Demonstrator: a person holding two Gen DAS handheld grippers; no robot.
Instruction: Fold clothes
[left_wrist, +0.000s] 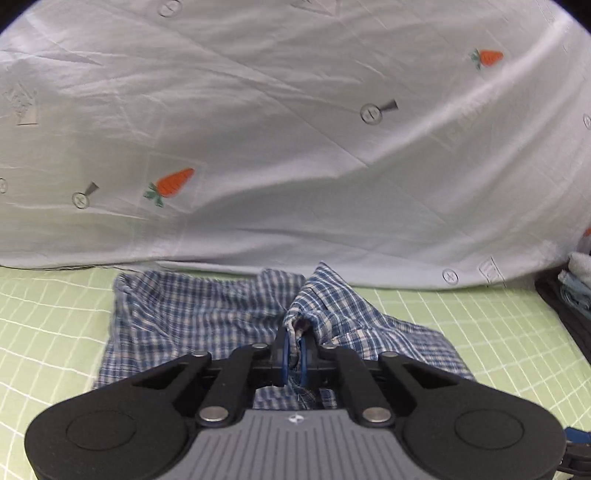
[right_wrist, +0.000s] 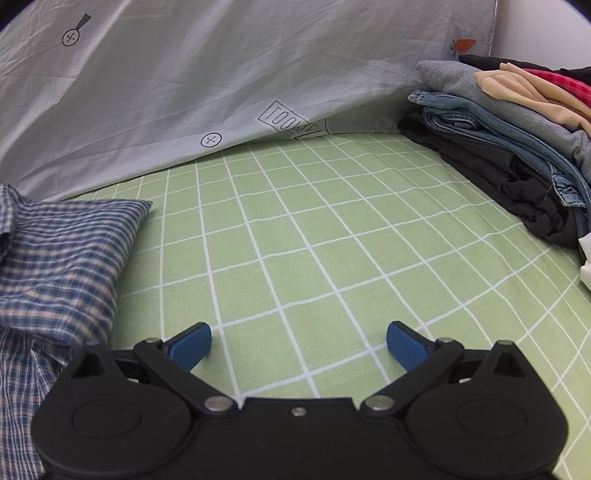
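A blue-and-white plaid garment lies crumpled on the green checked sheet. My left gripper is shut on a raised fold of that garment, lifting it into a small peak. In the right wrist view the same plaid garment lies at the left edge. My right gripper stands open over the bare green sheet, its blue fingertips wide apart with nothing between them, to the right of the garment.
A pale grey quilt printed with carrots rises like a wall behind the garment. A stack of folded clothes, with denim, grey, black and pink pieces, sits at the far right against a white wall.
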